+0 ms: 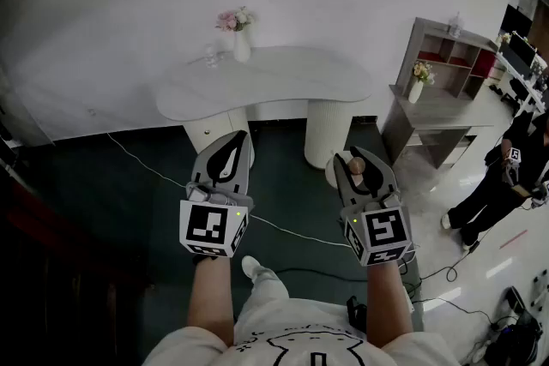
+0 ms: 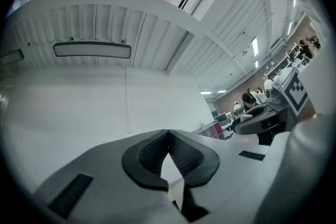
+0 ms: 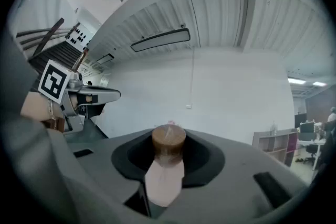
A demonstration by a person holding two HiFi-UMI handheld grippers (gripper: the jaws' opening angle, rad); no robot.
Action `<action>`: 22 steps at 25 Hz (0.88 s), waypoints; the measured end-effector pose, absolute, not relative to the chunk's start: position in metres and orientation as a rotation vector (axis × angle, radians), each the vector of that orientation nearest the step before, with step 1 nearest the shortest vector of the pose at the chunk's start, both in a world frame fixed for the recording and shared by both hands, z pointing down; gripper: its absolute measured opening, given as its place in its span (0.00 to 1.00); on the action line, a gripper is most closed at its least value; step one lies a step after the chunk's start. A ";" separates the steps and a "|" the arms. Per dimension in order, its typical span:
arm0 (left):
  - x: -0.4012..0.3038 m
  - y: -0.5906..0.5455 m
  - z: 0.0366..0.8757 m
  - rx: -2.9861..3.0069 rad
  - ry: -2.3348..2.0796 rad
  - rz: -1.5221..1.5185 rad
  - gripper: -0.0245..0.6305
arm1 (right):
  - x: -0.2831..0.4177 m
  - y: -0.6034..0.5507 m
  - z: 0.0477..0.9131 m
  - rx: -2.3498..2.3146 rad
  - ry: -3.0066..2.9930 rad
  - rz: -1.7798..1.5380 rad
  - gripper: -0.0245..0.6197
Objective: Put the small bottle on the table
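The person stands on a dark green floor (image 1: 120, 184), facing a white table (image 1: 292, 77) with a curved, kidney-shaped top on two round white legs, set against a plain white wall (image 1: 129, 4). At the back left of the tabletop a white vase (image 1: 242, 48) holds pink flowers (image 1: 233, 19), and a small clear glass thing (image 1: 210, 58) sits just beside it; I cannot tell what it is.

The small bottle (image 3: 166, 170) is not on the table. It is up in the air in front of the person, well short of the table's near edge. The right gripper (image 3: 169, 132) has it: the two jaws are closed partway onto the pale body, and the brown round cap sticks up between the dark pads. The left gripper (image 2: 168, 134) is held alongside at about the same height, angled a little upward, its jaws brought together at the tips and holding nothing.

A thin pale cable (image 1: 146, 164) trails across the floor under the grippers. To the right of the table is a grey desk (image 1: 442, 111) with an open shelf unit (image 1: 446, 47) on top, some of its cubbies red inside, and a second small vase of flowers (image 1: 417, 88). Beyond that the floor turns pale and shiny, and another person (image 1: 502, 180) in dark clothes stands there.
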State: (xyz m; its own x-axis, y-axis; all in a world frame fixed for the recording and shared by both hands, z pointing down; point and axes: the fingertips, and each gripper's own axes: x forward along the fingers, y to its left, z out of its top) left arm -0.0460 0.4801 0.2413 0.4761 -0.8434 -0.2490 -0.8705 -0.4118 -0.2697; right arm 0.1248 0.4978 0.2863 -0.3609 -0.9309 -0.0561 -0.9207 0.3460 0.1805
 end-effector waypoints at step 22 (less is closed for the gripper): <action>-0.081 0.367 0.250 -2.370 1.540 0.177 0.04 | 0.110 0.387 0.308 1.677 -2.501 -0.207 0.22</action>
State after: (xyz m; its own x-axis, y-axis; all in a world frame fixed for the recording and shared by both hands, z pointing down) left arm -0.0808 0.3668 0.2501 0.4152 -0.8694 -0.2678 -0.9075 -0.3752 -0.1888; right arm 0.1103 0.3872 0.3075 -0.3774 -0.9257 0.0260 -0.9087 0.3756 0.1820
